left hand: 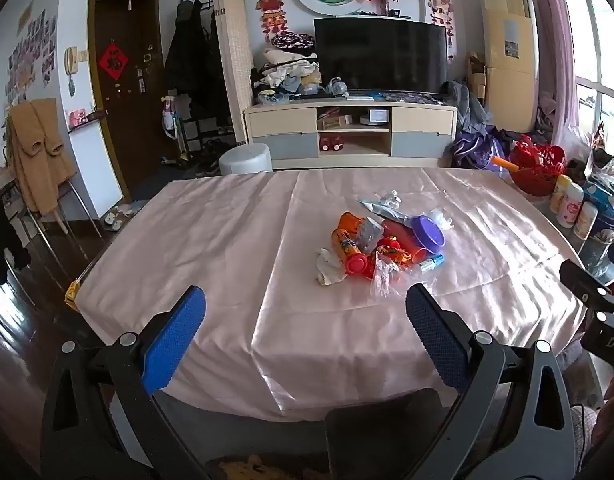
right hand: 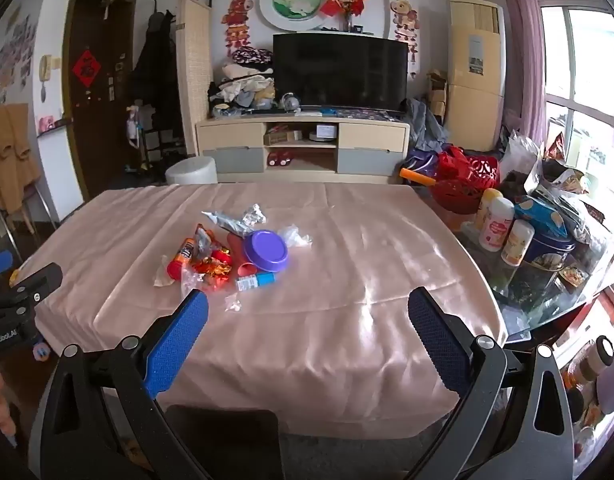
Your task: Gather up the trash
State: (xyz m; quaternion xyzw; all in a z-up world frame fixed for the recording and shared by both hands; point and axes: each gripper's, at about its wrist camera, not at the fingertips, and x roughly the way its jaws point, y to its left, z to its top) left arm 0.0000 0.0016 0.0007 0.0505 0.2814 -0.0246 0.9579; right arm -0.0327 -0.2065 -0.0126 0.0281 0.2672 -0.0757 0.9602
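Note:
A heap of trash lies on the pink tablecloth (left hand: 227, 240): an orange tube with a red cap (left hand: 349, 250), a purple lid (left hand: 427, 232), a red cup (left hand: 403, 242), a small blue tube (left hand: 431, 264), crumpled tissue (left hand: 329, 268), foil wrappers (left hand: 381, 204) and clear plastic (left hand: 383, 280). My left gripper (left hand: 307, 312) is open and empty, held back over the near table edge. My right gripper (right hand: 307, 316) is open and empty, likewise back from the heap, with the purple lid (right hand: 265, 250) and blue tube (right hand: 255, 281) ahead to its left.
Bottles (right hand: 495, 224), a tin (right hand: 547, 252) and bags crowd a glass side table on the right, with a red basket (right hand: 467, 184) behind. A dark chair back (right hand: 223, 436) stands at the near edge. A white stool (left hand: 245, 160) and TV cabinet (left hand: 351, 136) lie beyond.

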